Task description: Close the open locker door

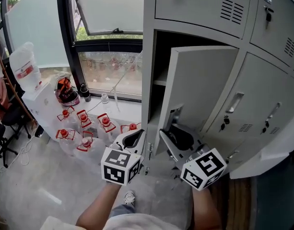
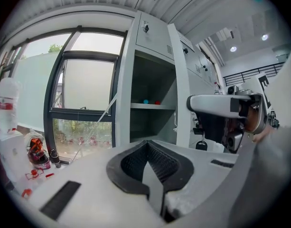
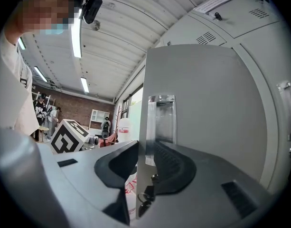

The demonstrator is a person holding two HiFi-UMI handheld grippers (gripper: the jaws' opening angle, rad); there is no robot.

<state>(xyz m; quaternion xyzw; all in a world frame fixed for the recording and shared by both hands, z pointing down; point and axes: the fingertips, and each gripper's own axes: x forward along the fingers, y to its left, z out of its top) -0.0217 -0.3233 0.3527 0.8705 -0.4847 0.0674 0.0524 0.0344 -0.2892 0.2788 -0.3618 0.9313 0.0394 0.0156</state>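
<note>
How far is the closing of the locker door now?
Done: nothing yet; the locker door stands open. In hand: the right gripper has the door's free edge between its jaws, though a firm grip cannot be confirmed. The left gripper is shut and empty. Left: swing the door onto its compartment.

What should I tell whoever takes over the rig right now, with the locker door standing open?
Left gripper: jaws together, empty, held in front of the open compartment.
Right gripper: jaws straddle the free edge of the locker door, just below its handle recess. The pads sit close against the edge, but a firm grip is not certain.
Done: the door edge is reached.
Left: confirm the hold, then swing the door shut until it sits flush with the neighbouring doors.
</note>
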